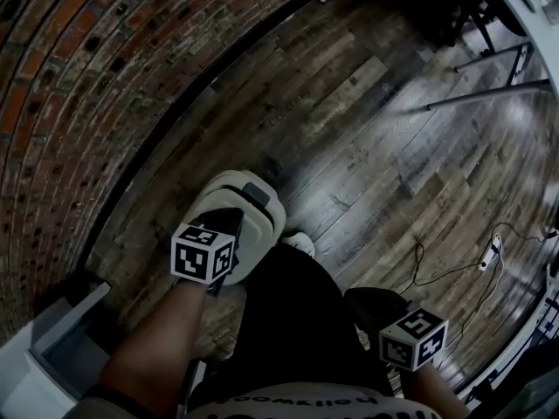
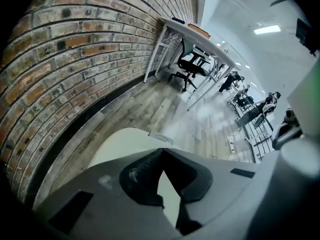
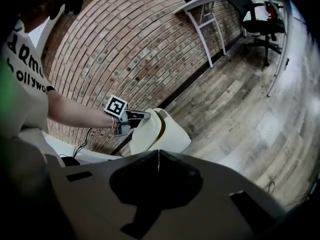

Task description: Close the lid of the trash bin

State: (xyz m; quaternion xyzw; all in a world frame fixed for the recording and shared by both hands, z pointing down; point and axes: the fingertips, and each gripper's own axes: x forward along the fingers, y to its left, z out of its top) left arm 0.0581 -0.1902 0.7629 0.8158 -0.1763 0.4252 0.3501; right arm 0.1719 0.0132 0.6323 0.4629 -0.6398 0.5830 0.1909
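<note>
A cream-white trash bin (image 1: 262, 234) stands on the wood floor near the brick wall. In the right gripper view the bin (image 3: 172, 134) has its lid (image 3: 146, 130) tilted up, with a dark gap between lid and body. My left gripper (image 1: 225, 230) rests against the lid's raised side; its jaws meet at the tips. The left gripper (image 2: 161, 151) looks over the lid's pale top (image 2: 125, 141). I cannot tell if it pinches the lid. My right gripper (image 3: 158, 165) hangs apart at the lower right (image 1: 412, 339), jaws pressed together, empty.
A brick wall (image 1: 79, 77) with a black baseboard runs along the left. A white box (image 1: 61, 343) sits at the lower left. A cable and power strip (image 1: 489, 253) lie on the floor at right. A white desk (image 2: 195, 31) and office chair (image 2: 192, 64) stand farther along the wall.
</note>
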